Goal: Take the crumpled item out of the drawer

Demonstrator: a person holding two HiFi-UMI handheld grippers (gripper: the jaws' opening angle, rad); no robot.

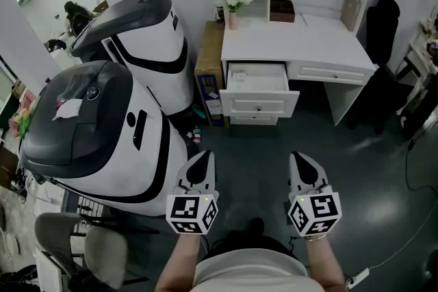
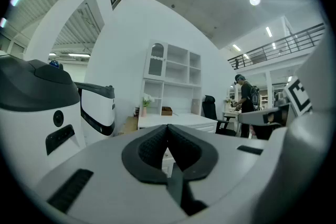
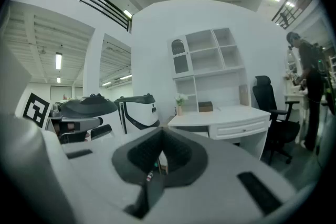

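STAGE: approach | I carry left gripper [image 1: 200, 164] and right gripper [image 1: 301, 159] low, jaws closed, empty, for transit | drawer [image 1: 260, 100] open, well ahead, giving access | crumpled item [image 1: 237, 76]: probably the pale lump inside, left end.

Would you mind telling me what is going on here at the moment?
A person stands some way back from a white desk, holding the left gripper and the right gripper out in front. Both grippers have their jaws together with nothing between them. The desk's upper left drawer is pulled open. Something pale seems to lie inside it, but it is too small to make out. Neither gripper has reached the drawer yet, so nothing has been taken out.
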